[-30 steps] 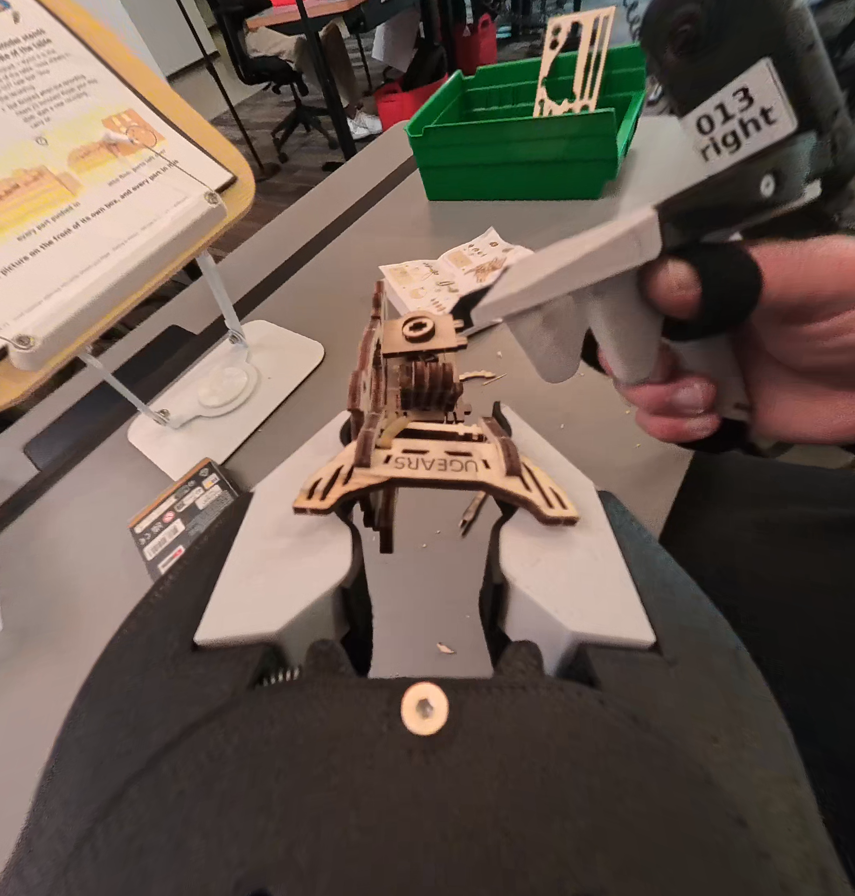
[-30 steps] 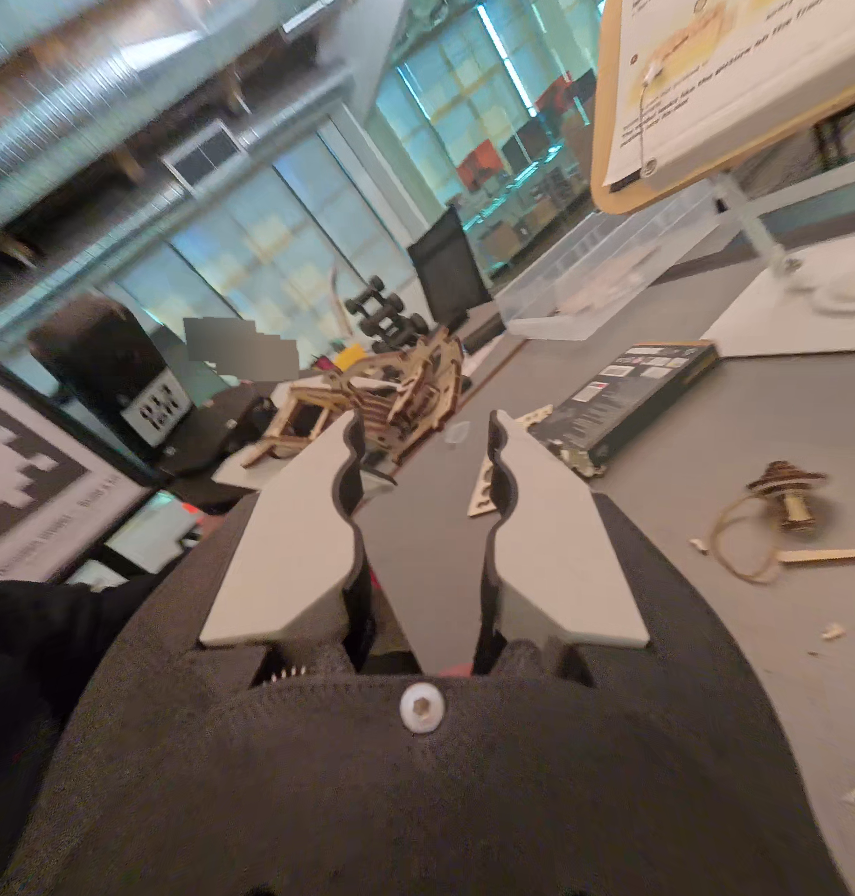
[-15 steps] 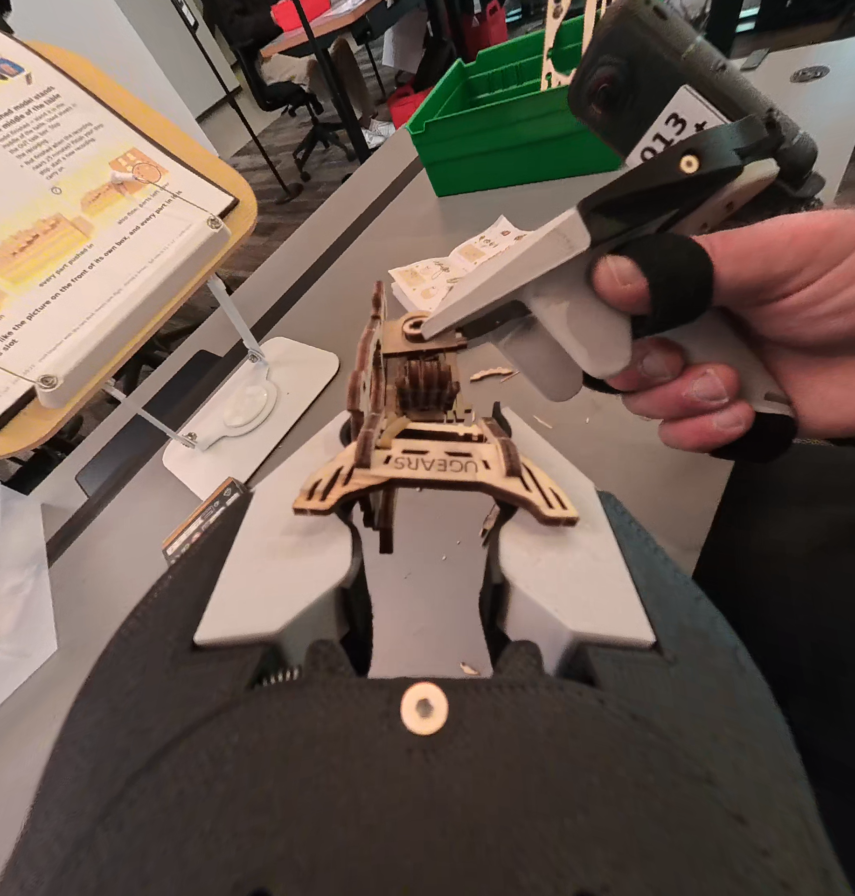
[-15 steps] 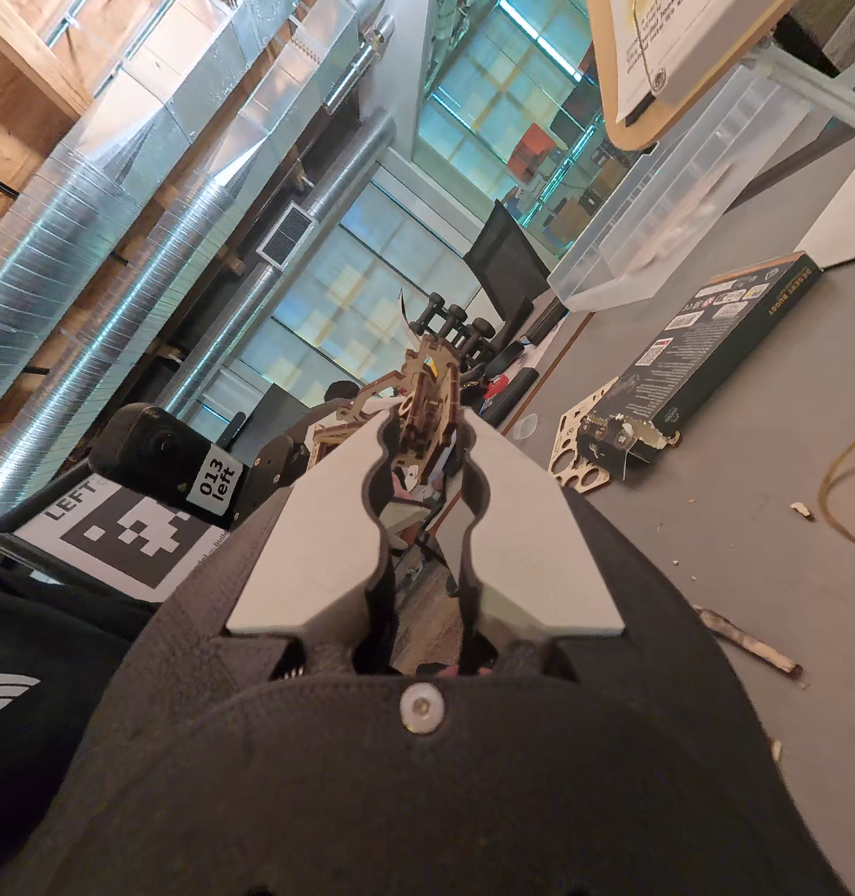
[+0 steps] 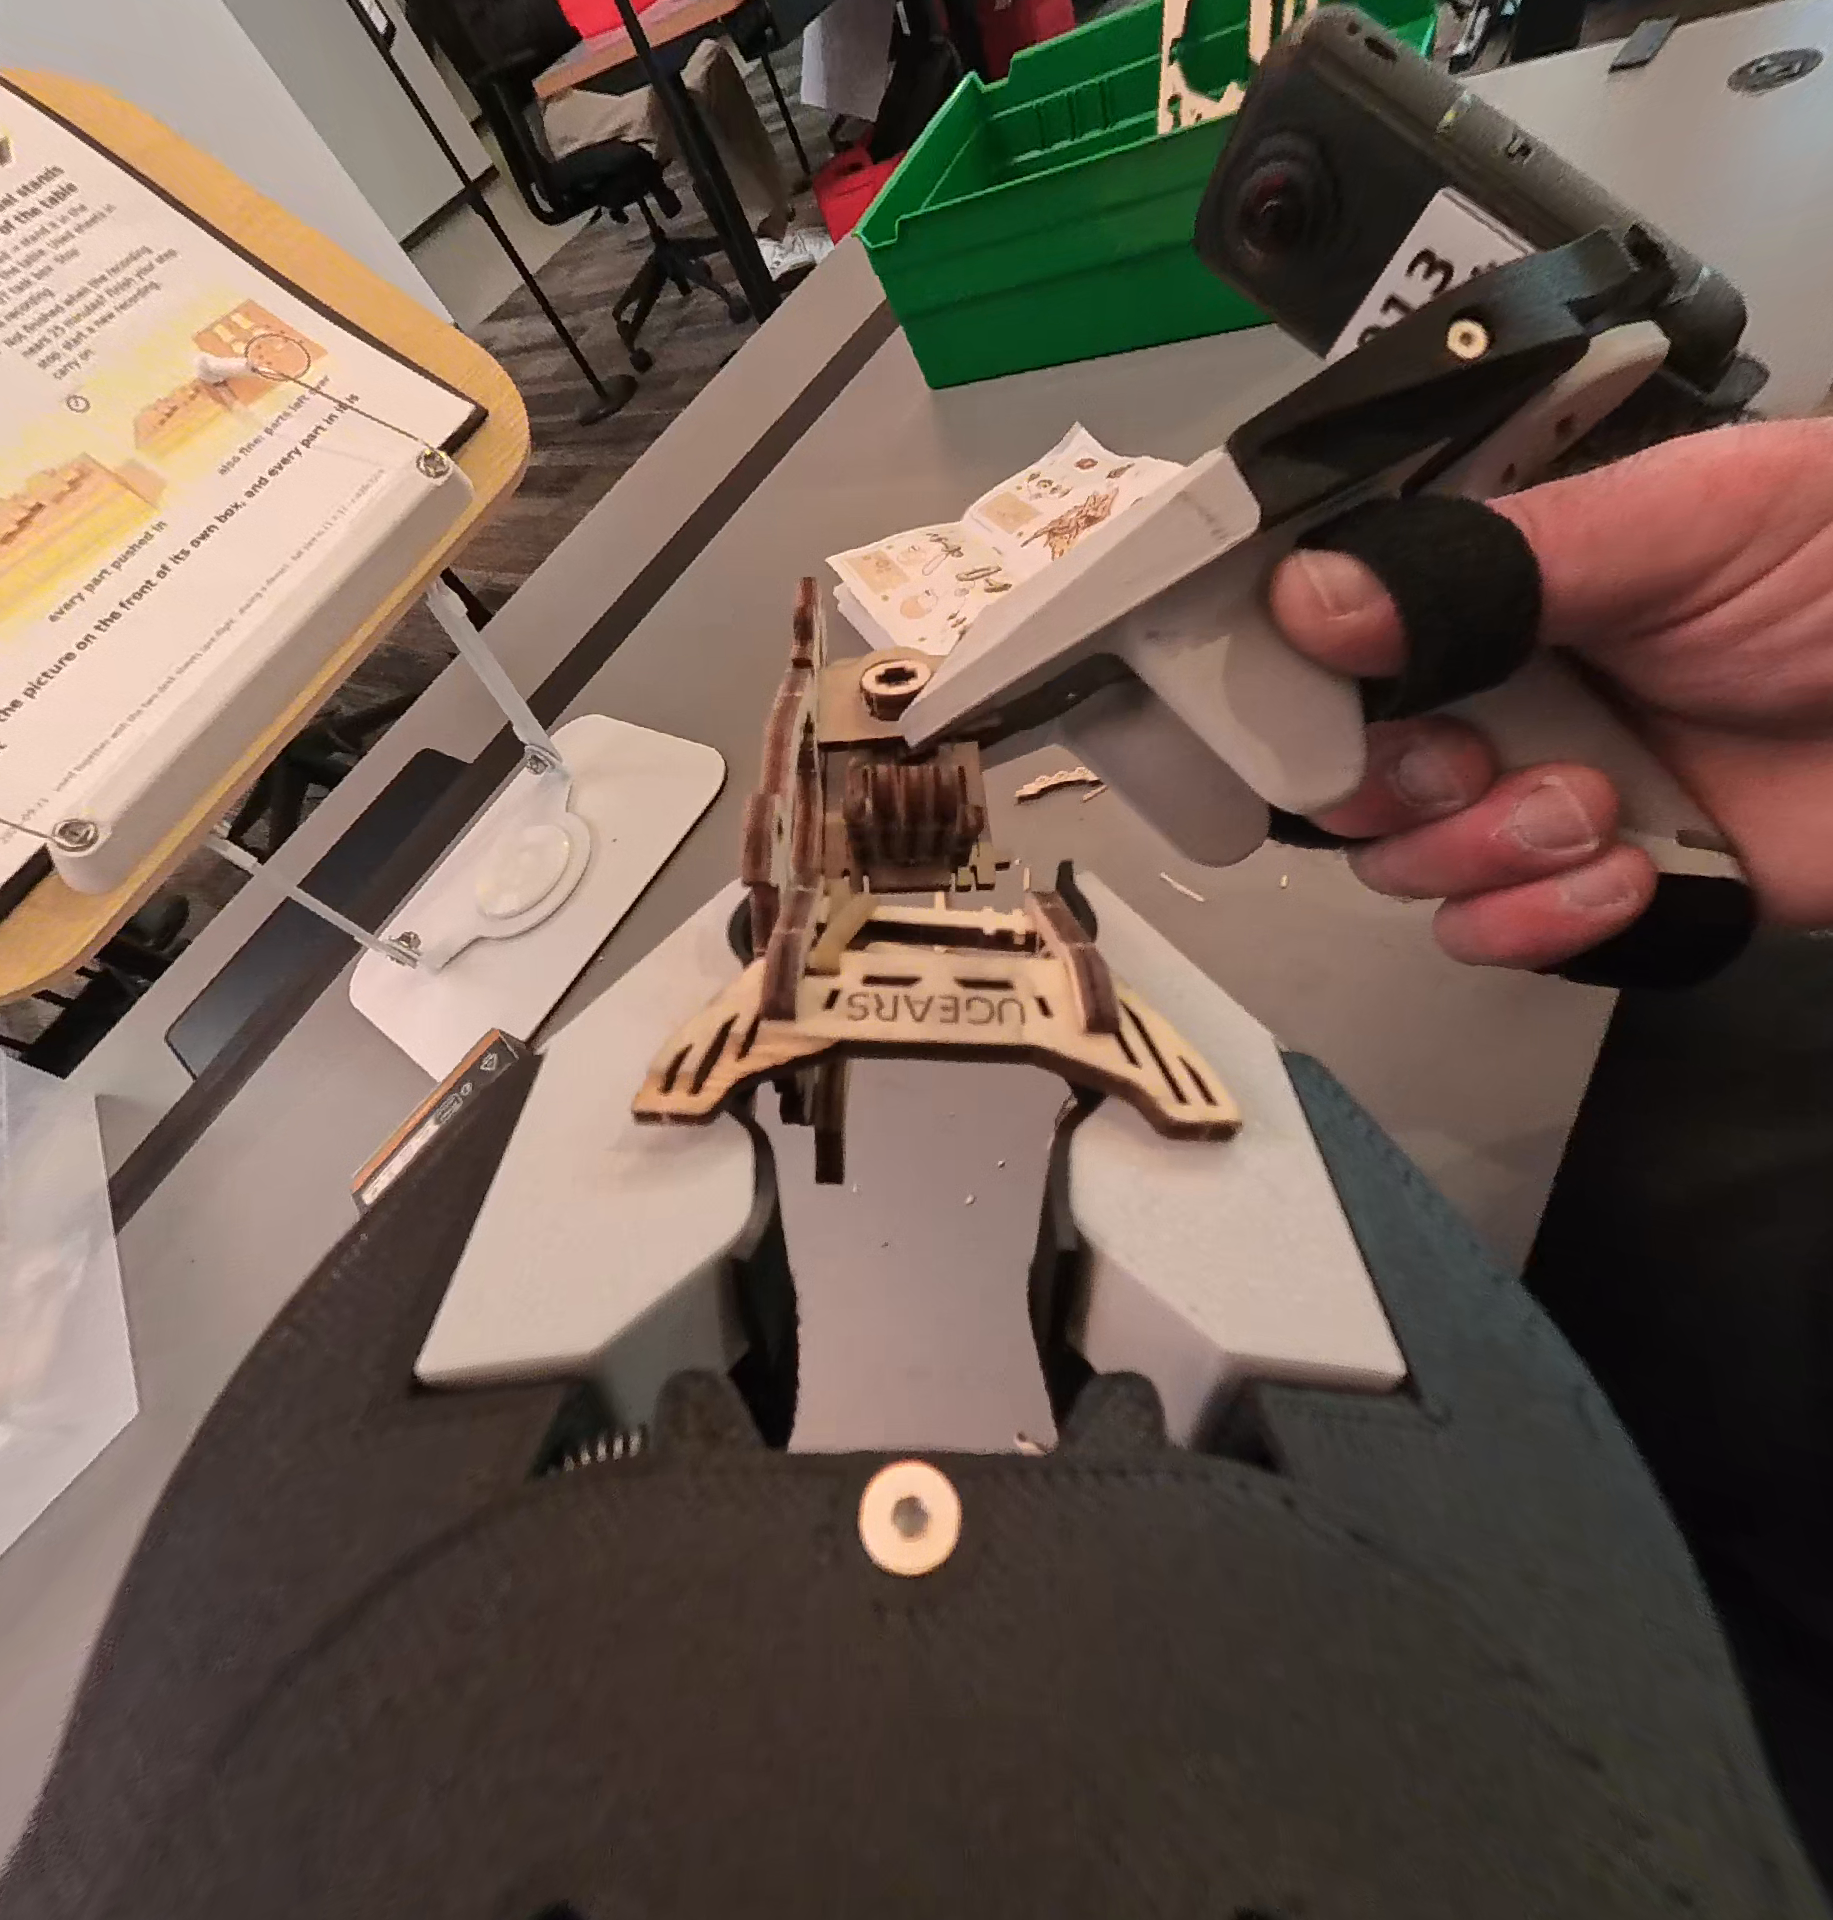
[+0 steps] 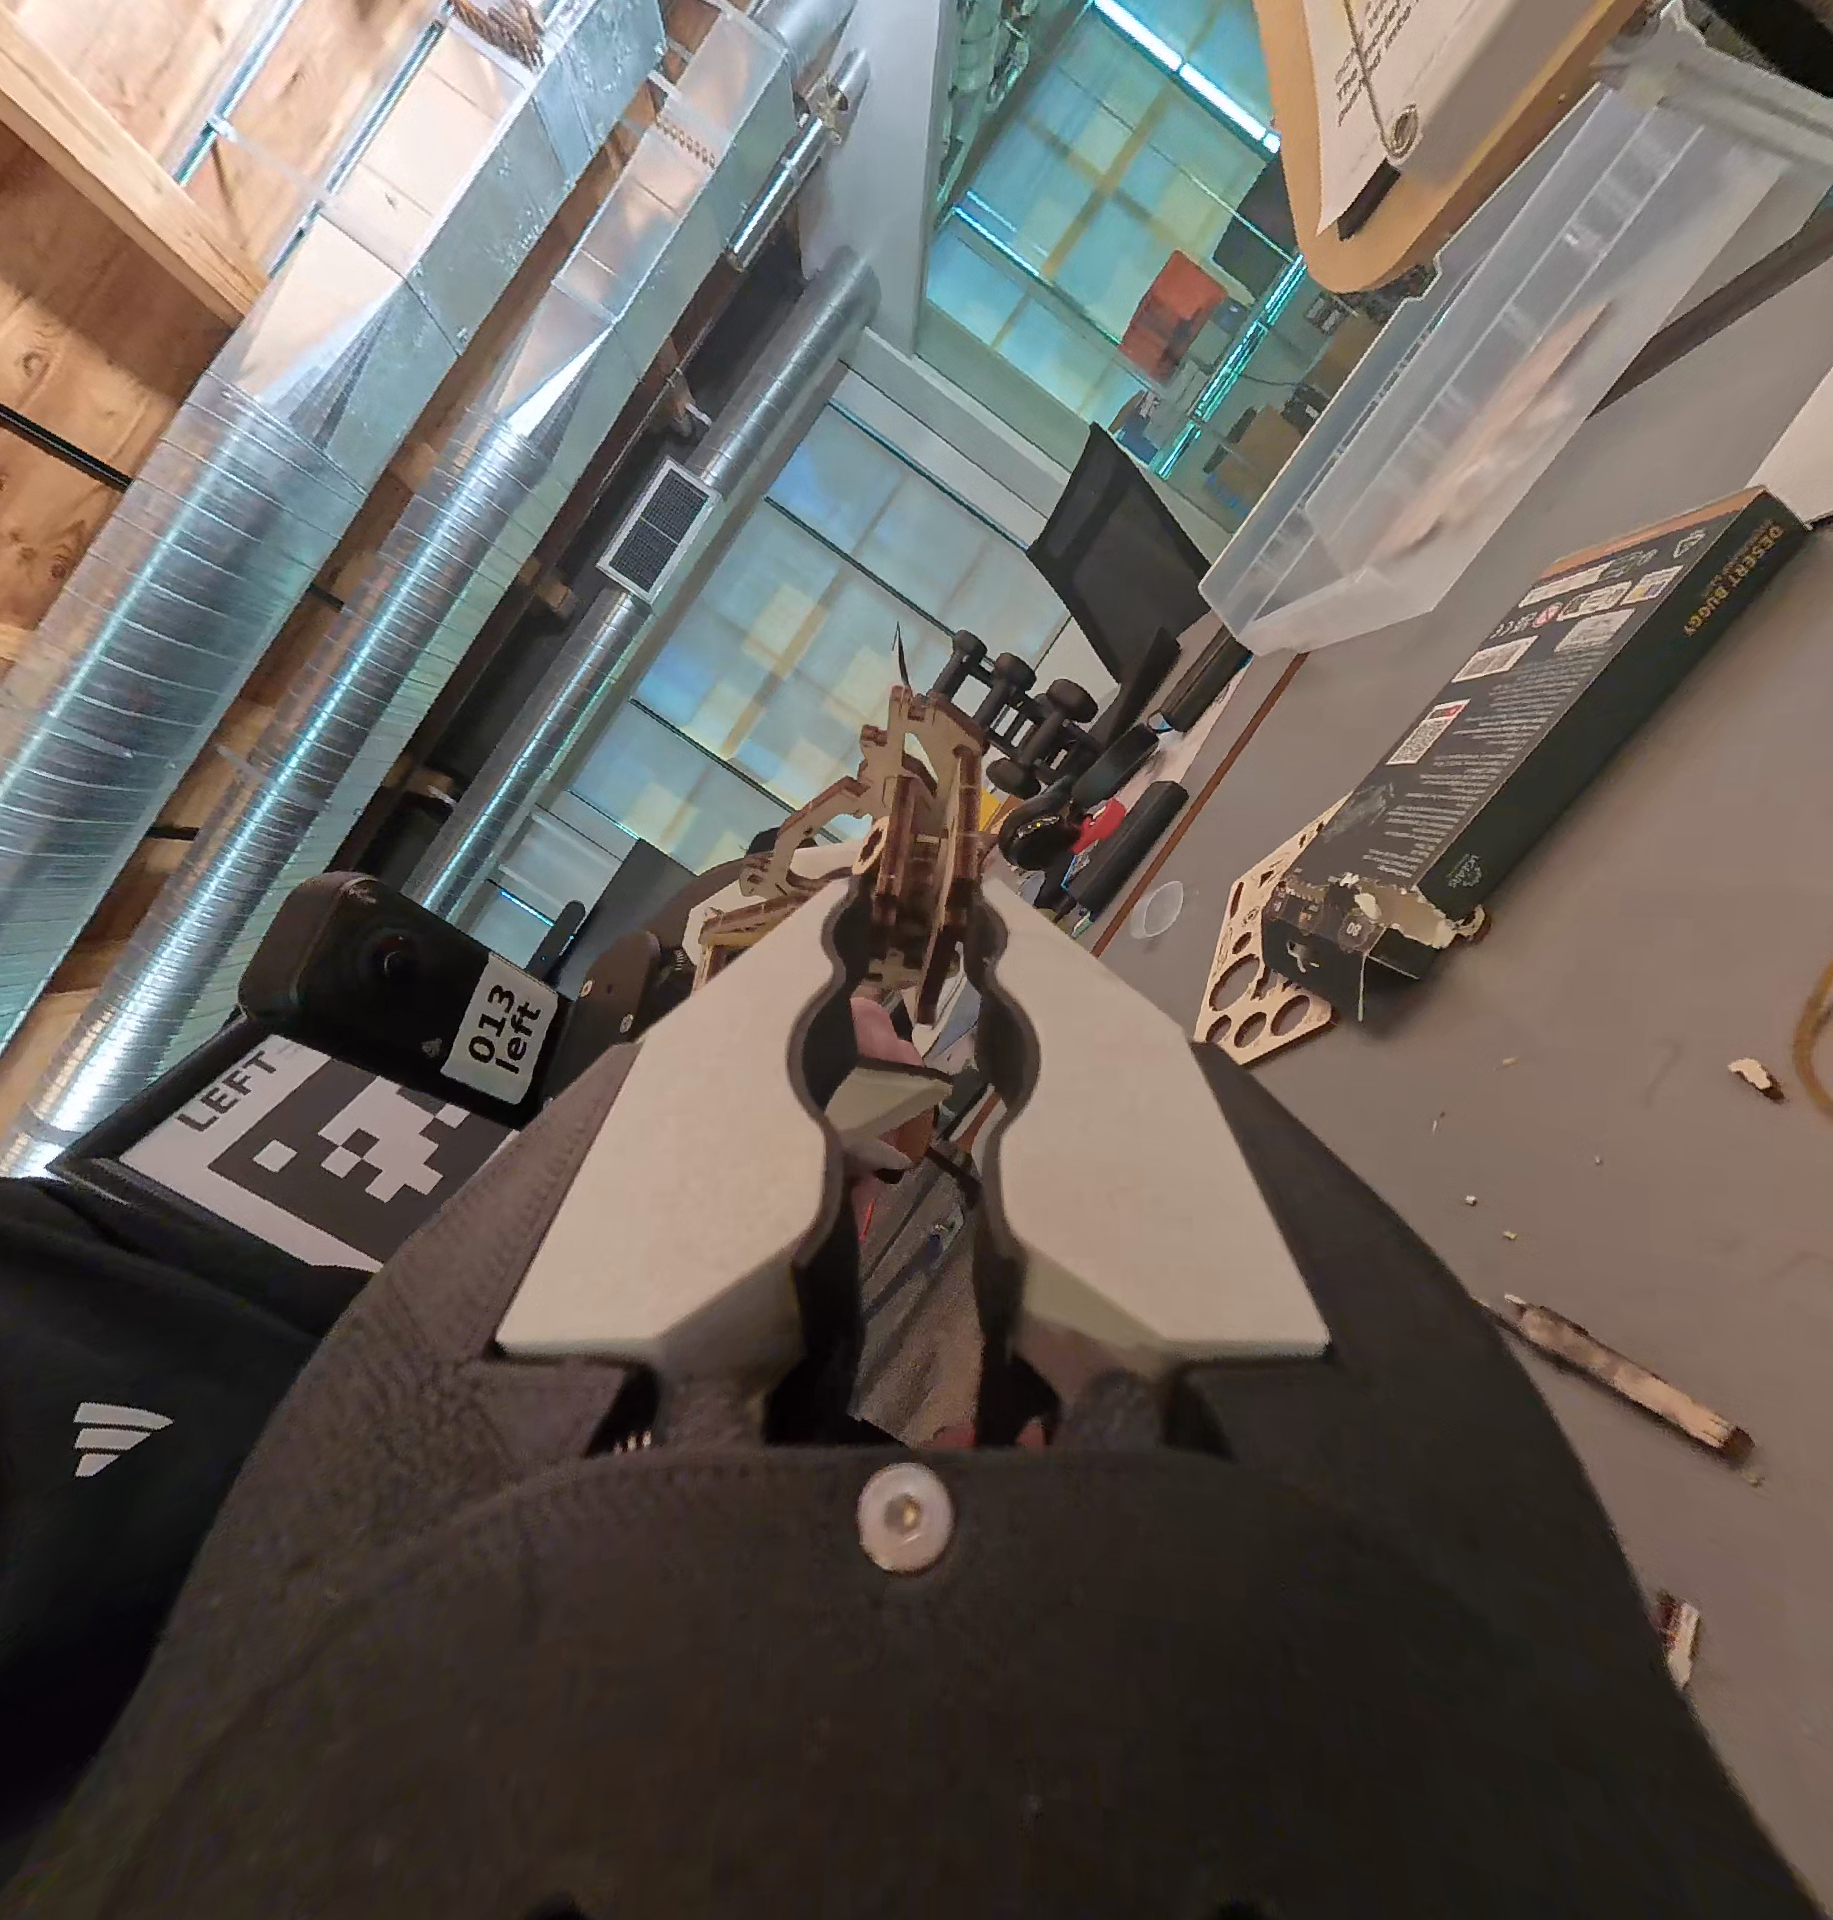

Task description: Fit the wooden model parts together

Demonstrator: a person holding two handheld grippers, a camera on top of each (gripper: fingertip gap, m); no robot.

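The wooden model (image 5: pixel 933 1003), a part-built frame with a stack of gears and a flat top plate, sits between the fingers of my left gripper (image 5: pixel 912 935), which is shut on its base above the grey table (image 5: pixel 1307 935). My right gripper (image 5: pixel 917 727) comes in from the right, held by a hand, and its tips are shut on the model's top plate. In the right wrist view the right gripper (image 6: pixel 912 914) is closed around the model (image 6: pixel 917 810). The left gripper's camera body (image 6: pixel 372 966) shows behind it.
A green bin (image 5: pixel 1047 239) stands at the back, with a paper leaflet (image 5: pixel 974 530) in front of it. An instruction board on a stand (image 5: pixel 195 436) is at the left. A dark box (image 6: pixel 1566 727), a clear tub (image 6: pixel 1463 436), a punched wood sheet (image 6: pixel 1265 987) and scraps lie on the table.
My right gripper was open and apart from the model; it has swung in, tilted, and closed on the model's top. The left gripper has kept hold of the model.
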